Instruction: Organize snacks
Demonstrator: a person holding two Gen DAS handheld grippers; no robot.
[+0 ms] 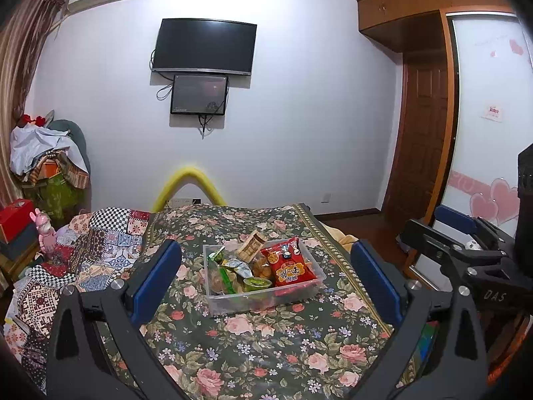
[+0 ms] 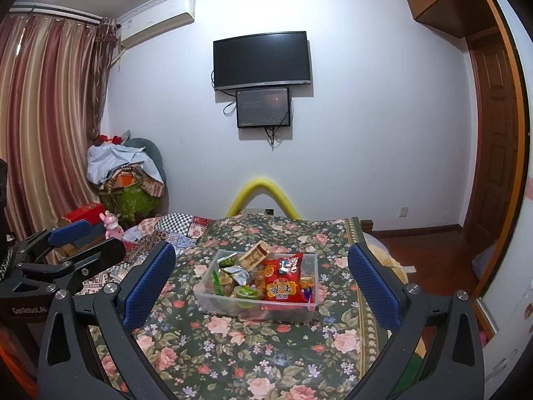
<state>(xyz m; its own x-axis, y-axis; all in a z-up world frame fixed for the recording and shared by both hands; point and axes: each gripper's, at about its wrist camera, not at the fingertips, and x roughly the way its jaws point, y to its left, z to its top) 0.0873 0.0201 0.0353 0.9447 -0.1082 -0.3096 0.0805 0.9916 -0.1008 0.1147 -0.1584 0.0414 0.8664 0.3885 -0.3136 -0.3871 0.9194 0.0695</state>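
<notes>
Left wrist view: the left gripper (image 1: 266, 280) is spread wide and empty; the clear snack bin (image 1: 213, 295) sits ahead between its fingers on the floral cloth (image 1: 266, 350).

Right wrist view: the right gripper (image 2: 261, 283) is likewise wide and empty. Risk: the upright red chip bag (image 2: 283, 281) probably topples or crushes under a hard pinch.

Legible: "DAS" in pale letters on black frame of right gripper (image 1: 466, 233), seen from left wrist view. "GeoRobot.AI" on black body of left gripper (image 2: 80, 233), seen from right wrist view. Large Chinese characters printed on red foil snack bag (image 1: 289, 263) in clear plastic bin (image 1: 216, 303); wording not decipherable.
</notes>
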